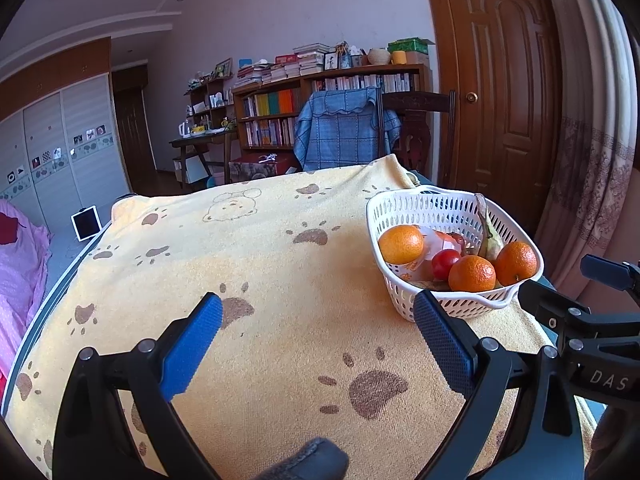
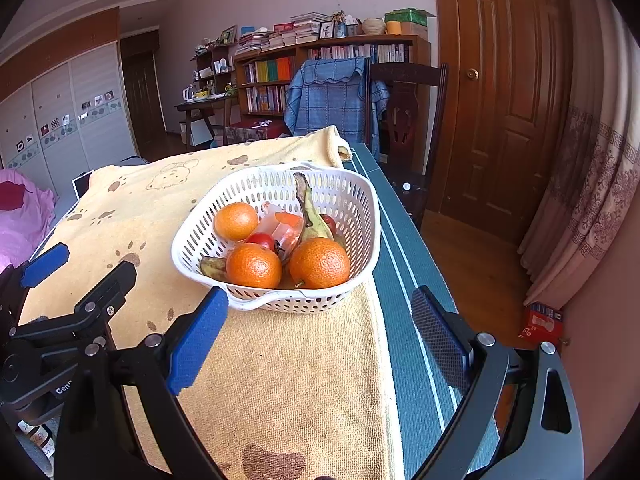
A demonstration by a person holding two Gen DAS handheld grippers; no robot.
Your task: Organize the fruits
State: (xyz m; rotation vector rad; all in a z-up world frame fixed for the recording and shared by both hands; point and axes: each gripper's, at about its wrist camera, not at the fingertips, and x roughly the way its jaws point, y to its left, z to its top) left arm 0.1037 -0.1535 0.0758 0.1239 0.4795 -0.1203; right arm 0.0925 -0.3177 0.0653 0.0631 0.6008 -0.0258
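Left wrist view: the left gripper (image 1: 318, 344) hangs over the yellow towel (image 1: 260, 264) with its blue pads spread wide and nothing between them. The white basket (image 1: 404, 204) stands at about 2 o'clock from it, near the towel's right edge, with the right pad's tip just in front of its near rim. In the basket lie three oranges: one (image 1: 401, 244) at the left, one (image 1: 472, 274) at the near rim, one (image 1: 516, 263) at the right. A small tomato (image 1: 445, 263) sits between the first two, a browned banana (image 1: 489, 232) stands stem-up behind them, and a clear wrapper (image 1: 438, 242) lies toward the back. Part of the right gripper's black frame shows at 3 o'clock.

Right wrist view: the right gripper (image 2: 320, 344) is likewise wide open and empty, and the basket (image 2: 360, 196) sits at 12 o'clock just beyond its pads. The left pad's tip is close to the near rim; I cannot tell whether it touches. The basket rests on the towel (image 2: 280, 380) beside the bare green tabletop (image 2: 404, 288). The left gripper's frame shows at 9 o'clock.
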